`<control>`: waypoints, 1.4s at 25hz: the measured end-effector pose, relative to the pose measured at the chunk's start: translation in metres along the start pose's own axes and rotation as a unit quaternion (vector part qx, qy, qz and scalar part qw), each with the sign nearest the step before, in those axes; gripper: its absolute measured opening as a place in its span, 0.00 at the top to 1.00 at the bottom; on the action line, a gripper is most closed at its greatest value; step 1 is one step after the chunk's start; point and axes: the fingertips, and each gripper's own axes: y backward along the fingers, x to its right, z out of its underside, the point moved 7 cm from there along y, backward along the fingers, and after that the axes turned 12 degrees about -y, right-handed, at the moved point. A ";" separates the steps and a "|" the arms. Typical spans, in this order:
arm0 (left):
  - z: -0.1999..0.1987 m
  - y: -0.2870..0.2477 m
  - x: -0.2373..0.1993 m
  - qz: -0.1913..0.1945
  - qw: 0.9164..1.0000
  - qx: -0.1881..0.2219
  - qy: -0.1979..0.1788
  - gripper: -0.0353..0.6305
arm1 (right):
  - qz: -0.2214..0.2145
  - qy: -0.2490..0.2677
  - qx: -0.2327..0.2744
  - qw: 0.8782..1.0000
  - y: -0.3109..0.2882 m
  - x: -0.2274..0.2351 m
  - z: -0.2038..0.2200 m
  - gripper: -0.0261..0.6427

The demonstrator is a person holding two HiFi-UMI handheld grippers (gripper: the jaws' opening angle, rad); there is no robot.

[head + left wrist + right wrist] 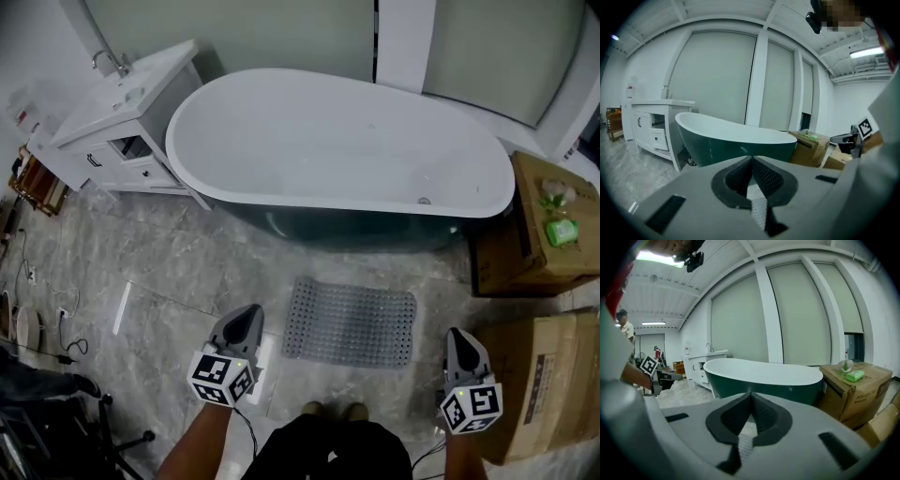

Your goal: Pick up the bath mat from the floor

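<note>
A grey perforated bath mat (351, 323) lies flat on the marble floor in front of the bathtub (339, 150). My left gripper (249, 315) hangs above the floor just left of the mat's near left corner, jaws shut and empty. My right gripper (457, 336) hovers to the right of the mat's near right corner, also shut with nothing in it. Each gripper view looks level over closed jaws, the left gripper (752, 159) and the right gripper (750, 394), toward the green-sided tub (731, 140). The mat is hidden in both gripper views.
A white vanity (127, 103) stands at the back left. Cardboard boxes (544, 225) sit right of the tub, another box (544, 384) by my right gripper. Cables and a stand (56, 394) lie at the left. The person's shoes (330, 411) stand just before the mat.
</note>
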 end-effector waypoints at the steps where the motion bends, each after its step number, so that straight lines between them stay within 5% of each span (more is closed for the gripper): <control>1: 0.010 -0.007 -0.001 0.002 1.000 -0.004 0.000 0.93 | 0.002 -0.001 -0.004 1.000 -0.007 0.004 0.009 0.95; 26: 0.291 -0.168 -0.008 0.005 0.995 -0.101 0.004 0.93 | 0.047 -0.021 -0.079 0.996 -0.151 0.141 0.274 0.95; 35: 0.382 -0.204 -0.010 -0.008 0.991 -0.132 0.007 0.92 | 0.057 -0.039 -0.114 0.991 -0.189 0.189 0.371 0.84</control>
